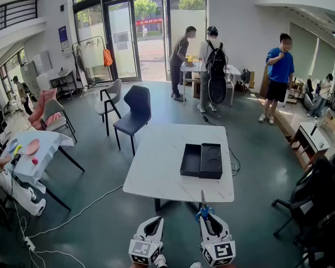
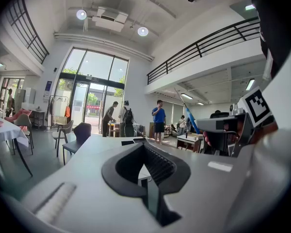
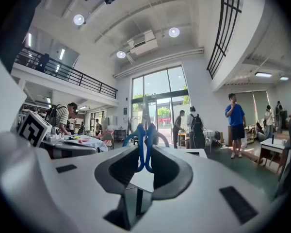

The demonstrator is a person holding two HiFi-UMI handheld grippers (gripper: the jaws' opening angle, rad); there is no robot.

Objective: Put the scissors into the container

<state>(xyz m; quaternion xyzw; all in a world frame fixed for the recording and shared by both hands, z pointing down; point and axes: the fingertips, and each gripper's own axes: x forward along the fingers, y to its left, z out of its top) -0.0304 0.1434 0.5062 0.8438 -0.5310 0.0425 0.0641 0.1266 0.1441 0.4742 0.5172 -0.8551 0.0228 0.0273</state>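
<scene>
Sensibly, we hold the scissors (image 3: 140, 147) by their blue handles in our right gripper (image 3: 145, 154); they look light, stiff, sharp-tipped.

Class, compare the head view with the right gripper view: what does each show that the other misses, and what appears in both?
Only the head view: the two open compartments of the black container, seen from above on the white table, and a white cable trailing over the floor.

Only the right gripper view: the ceiling lights and the railed balcony.

Both: the blue-handled scissors clamped in the right gripper, short of the table, and the person in a blue shirt.
</scene>
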